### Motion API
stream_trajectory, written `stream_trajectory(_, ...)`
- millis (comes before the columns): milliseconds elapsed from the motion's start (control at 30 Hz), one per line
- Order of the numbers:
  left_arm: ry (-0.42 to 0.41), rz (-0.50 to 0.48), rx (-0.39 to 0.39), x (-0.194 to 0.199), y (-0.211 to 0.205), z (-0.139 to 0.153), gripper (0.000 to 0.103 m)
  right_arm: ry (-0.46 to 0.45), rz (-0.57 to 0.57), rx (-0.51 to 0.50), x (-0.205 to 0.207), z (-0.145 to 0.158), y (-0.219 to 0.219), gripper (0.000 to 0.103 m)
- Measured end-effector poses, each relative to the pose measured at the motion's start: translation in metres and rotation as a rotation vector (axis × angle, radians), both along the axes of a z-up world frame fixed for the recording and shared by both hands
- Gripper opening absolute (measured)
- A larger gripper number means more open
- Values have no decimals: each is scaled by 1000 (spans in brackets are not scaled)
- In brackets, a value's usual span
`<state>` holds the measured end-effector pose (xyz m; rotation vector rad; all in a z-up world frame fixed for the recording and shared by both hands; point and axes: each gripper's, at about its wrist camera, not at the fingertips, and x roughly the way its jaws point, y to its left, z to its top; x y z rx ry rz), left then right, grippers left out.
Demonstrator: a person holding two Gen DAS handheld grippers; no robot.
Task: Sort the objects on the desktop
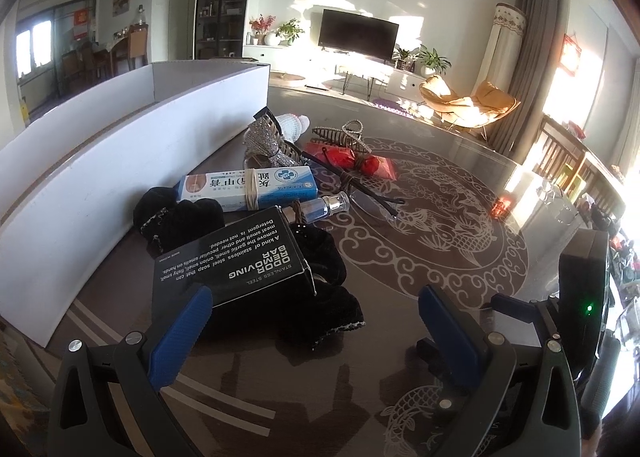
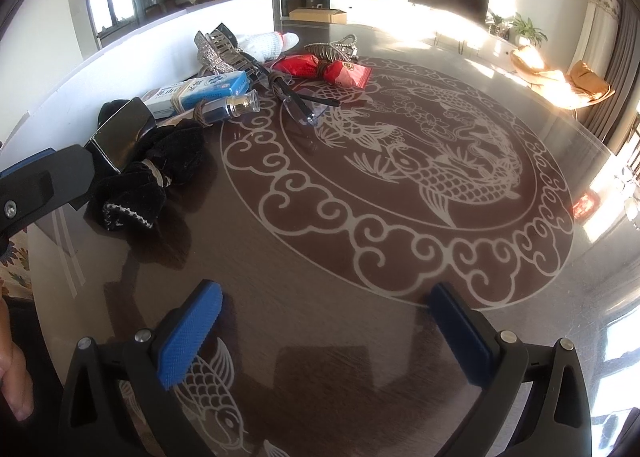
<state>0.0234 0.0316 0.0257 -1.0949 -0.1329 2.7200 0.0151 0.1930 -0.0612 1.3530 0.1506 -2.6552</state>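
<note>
The left gripper (image 1: 316, 313) has its blue pads spread wide, low over the table (image 1: 400, 357), with nothing between them. The left pad (image 1: 182, 331) sits just in front of a black box (image 1: 228, 263), seeming to touch its near corner. The box's white lettering reads upside down from here: "STAINLESS STEEL ODOR REMOVING BAR", then "A kind of stainless steel soap that can remove the garlic smell, onion smell, fishy smell, meat smell and other peculiar smells on hands. Detergent is not needed."

The box lies on a heap of black velvet cloth (image 1: 320, 297) edged with pale stitching. Behind it is a blue-and-white carton (image 1: 250, 187) printed in Chinese characters with a cross emblem, a twine band around its middle. Just beside that lies a small glass bottle (image 1: 326, 205), then clear glasses (image 1: 380, 201), a red packet (image 1: 360, 161) and two hair claws (image 1: 340, 135) — one rhinestoned. A white board (image 1: 120, 161) stands along the left of the pile.

The right gripper (image 2: 324, 321) is likewise wide open and empty, over bare tabletop well apart from the pile — the fish pattern (image 2: 432, 173) ahead of it.
</note>
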Motion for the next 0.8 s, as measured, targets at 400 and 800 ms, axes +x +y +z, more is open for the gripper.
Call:
stream_trajectory(400, -11, -25, 15, -5, 2, -1, 103, 0, 0, 0, 0, 0, 0, 103)
stream_trajectory(800, -11, -78, 37, 1, 15, -3, 103, 1, 0, 0, 0, 0, 0, 103)
